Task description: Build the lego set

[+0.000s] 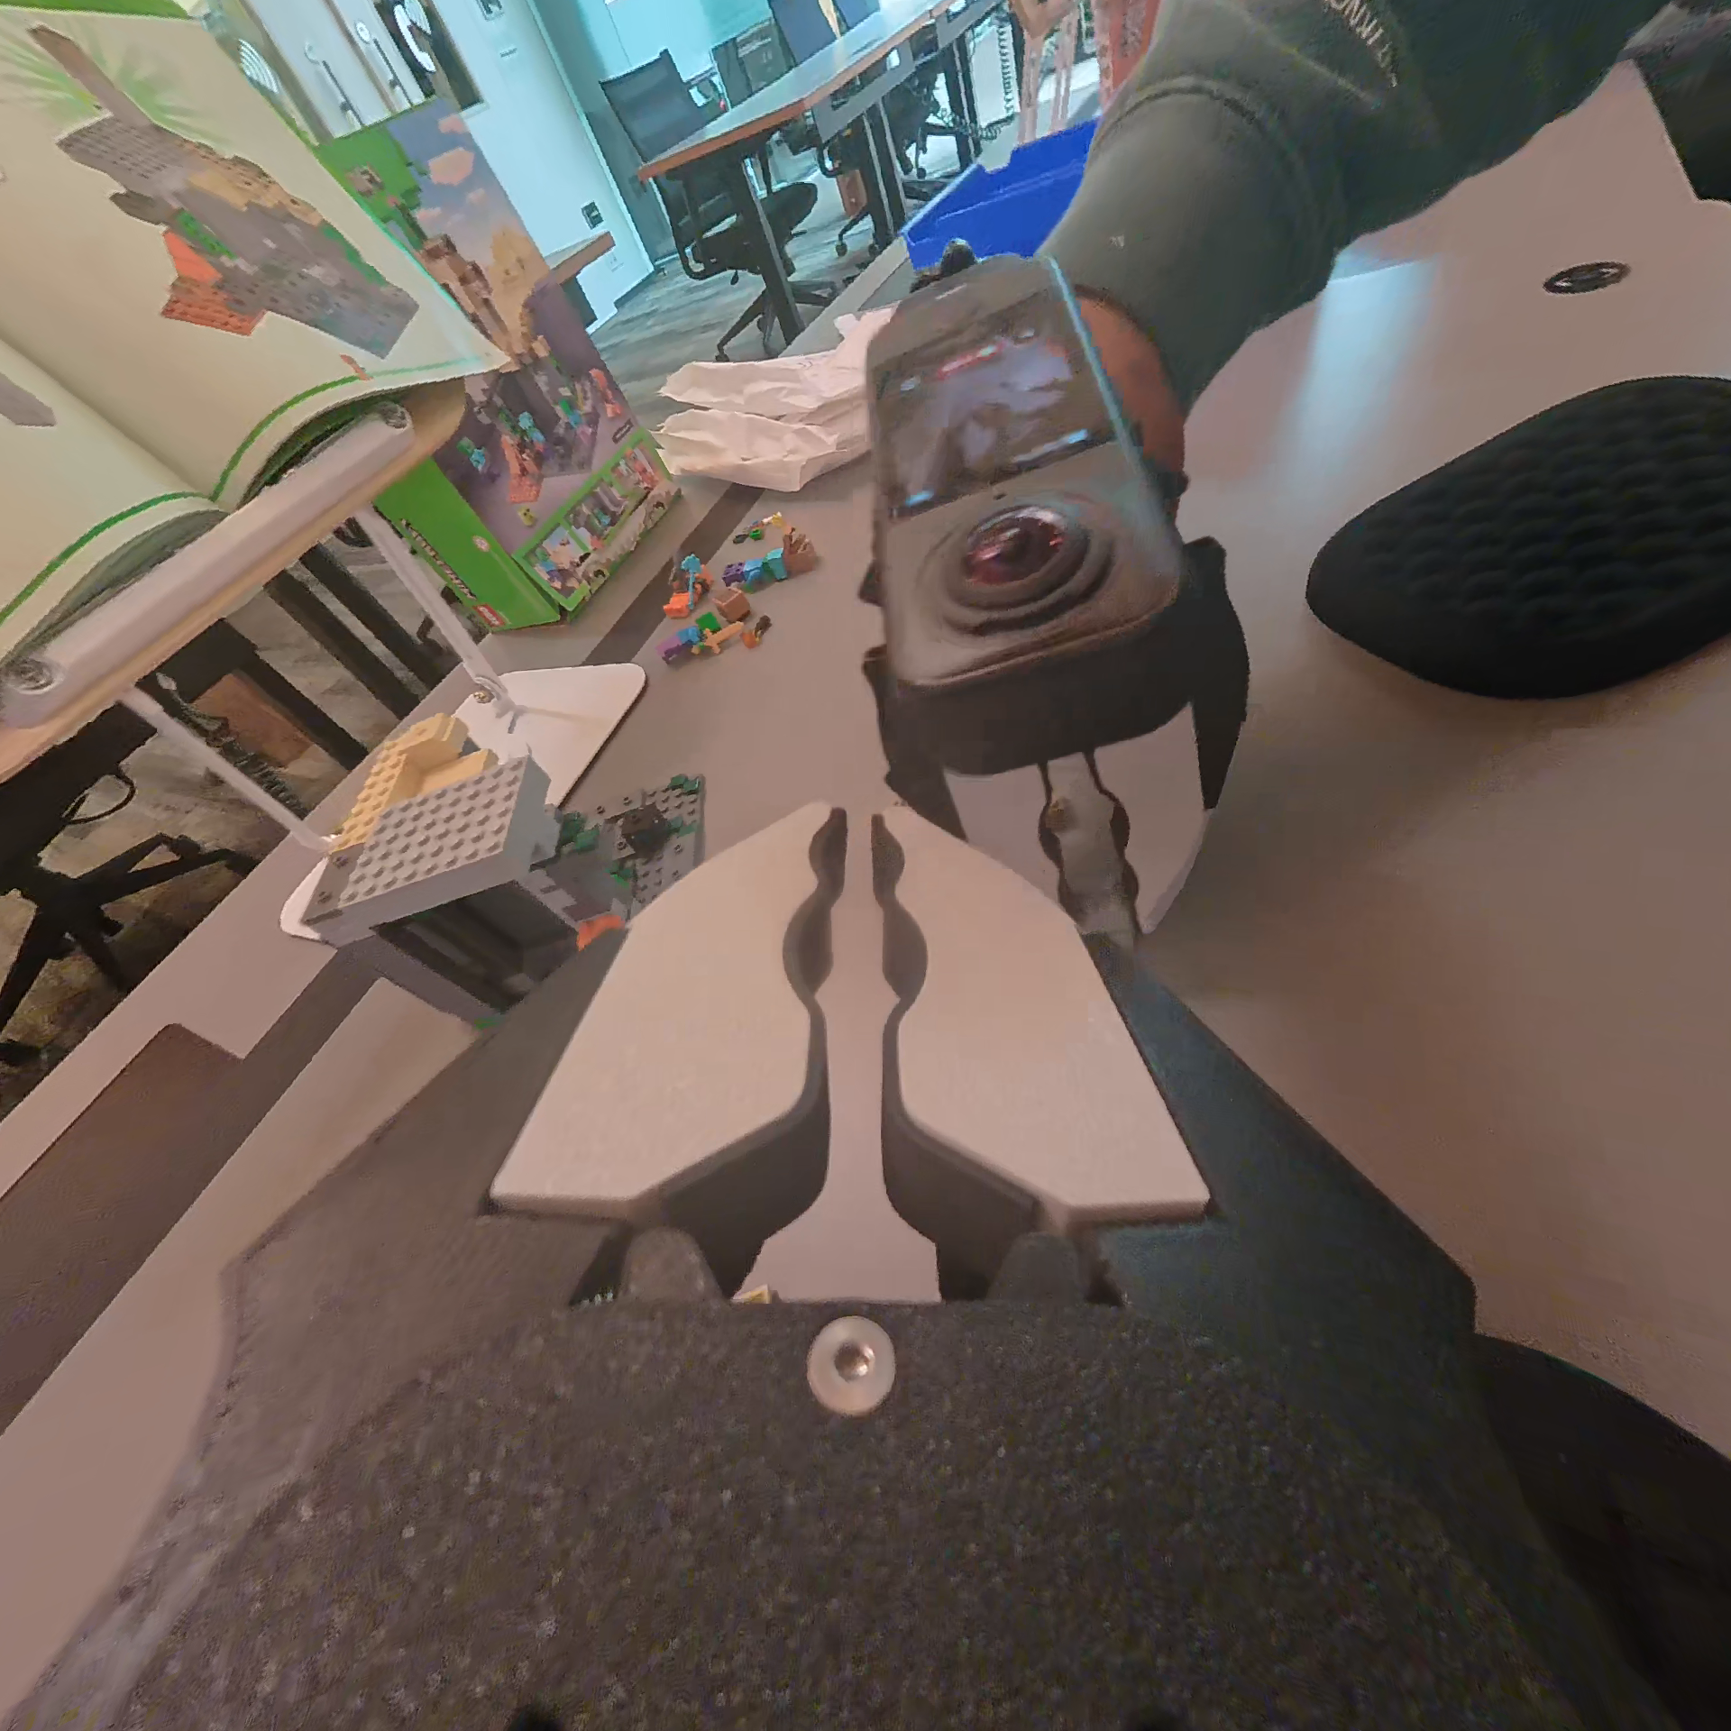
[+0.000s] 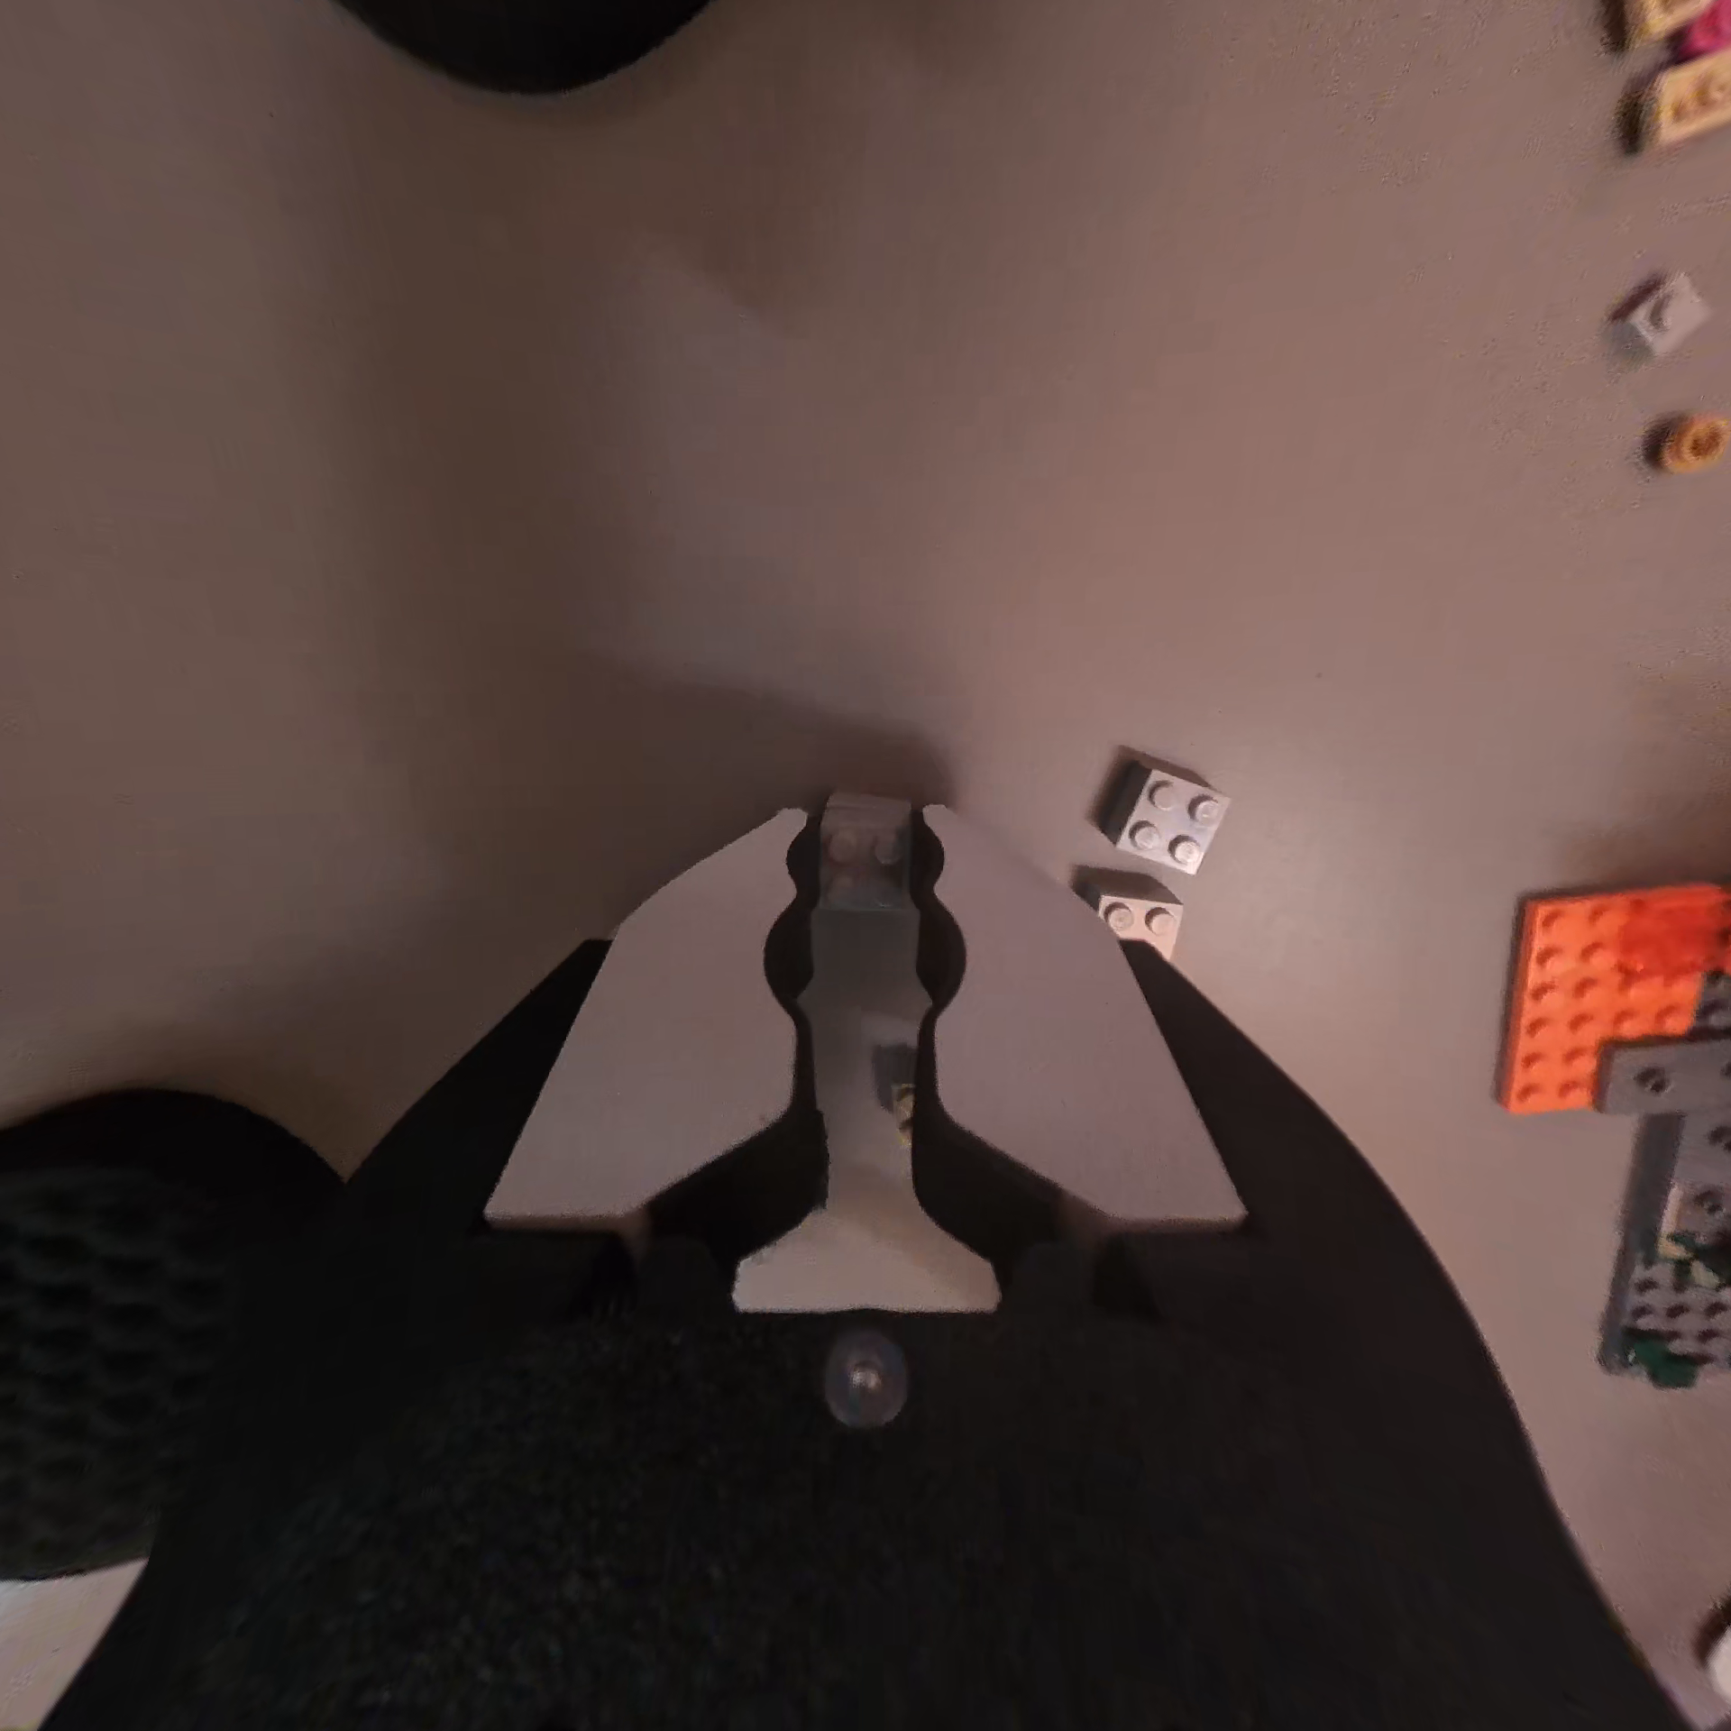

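My right gripper [image 2: 864, 815] is shut on a small grey two-by-two brick [image 2: 864, 857], its pads pressing the brick's sides, low over the grey table [image 2: 562, 468]. The left wrist view shows this gripper [image 1: 1096, 899] pointing down at the table with a grey piece between its fingers, held by a gloved hand. My left gripper [image 1: 859, 824] has its fingers almost together with only a thin slit and nothing between them; it hovers over the table [image 1: 1405, 937], just right of a grey and tan brick build [image 1: 440, 843].
Two loose grey bricks [image 2: 1166, 824] [image 2: 1138, 913] lie right of my right gripper, and an orange plate [image 2: 1592, 993] farther right. A pile of coloured pieces [image 1: 731, 599], a green set box [image 1: 525, 487], a booklet on a stand [image 1: 187, 281] and white bags [image 1: 777, 412] lie beyond. The left gripper's tips are roughly 15 cm from the right gripper's. The orange plate [image 2: 1592, 993] is about 15 cm from both grippers' fingertips.
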Motion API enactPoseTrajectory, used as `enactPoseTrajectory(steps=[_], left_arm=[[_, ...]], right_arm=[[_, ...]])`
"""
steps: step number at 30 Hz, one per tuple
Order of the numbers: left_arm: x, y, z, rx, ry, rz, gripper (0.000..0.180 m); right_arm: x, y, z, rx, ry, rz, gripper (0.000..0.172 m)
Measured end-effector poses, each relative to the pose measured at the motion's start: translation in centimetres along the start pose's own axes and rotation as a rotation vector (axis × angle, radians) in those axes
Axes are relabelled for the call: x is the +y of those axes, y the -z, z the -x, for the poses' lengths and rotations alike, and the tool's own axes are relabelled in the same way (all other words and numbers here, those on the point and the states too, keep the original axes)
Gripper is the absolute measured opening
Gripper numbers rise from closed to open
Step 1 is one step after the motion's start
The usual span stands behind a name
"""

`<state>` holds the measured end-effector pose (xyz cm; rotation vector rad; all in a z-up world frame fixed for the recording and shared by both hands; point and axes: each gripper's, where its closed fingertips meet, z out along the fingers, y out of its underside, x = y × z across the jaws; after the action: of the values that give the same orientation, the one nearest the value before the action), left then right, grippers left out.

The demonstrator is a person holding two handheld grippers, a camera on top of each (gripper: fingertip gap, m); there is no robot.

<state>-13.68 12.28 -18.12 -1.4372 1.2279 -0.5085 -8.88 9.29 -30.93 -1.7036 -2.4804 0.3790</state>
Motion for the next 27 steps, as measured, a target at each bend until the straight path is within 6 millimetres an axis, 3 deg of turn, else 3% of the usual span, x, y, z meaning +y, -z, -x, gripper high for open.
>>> enactPoseTrajectory(steps=[8,27], left_arm=[[0.4,0.2,0.5,-0.016,0.010,0.009,0.005],[0.3,0.4,0.6,-0.028,0.008,0.010,0.004]], right_arm=[[1.0,0.2,1.8,-0.038,0.260,0.007,0.017],[0.9,0.1,2.0,-0.029,0.260,-0.003,0.017]])
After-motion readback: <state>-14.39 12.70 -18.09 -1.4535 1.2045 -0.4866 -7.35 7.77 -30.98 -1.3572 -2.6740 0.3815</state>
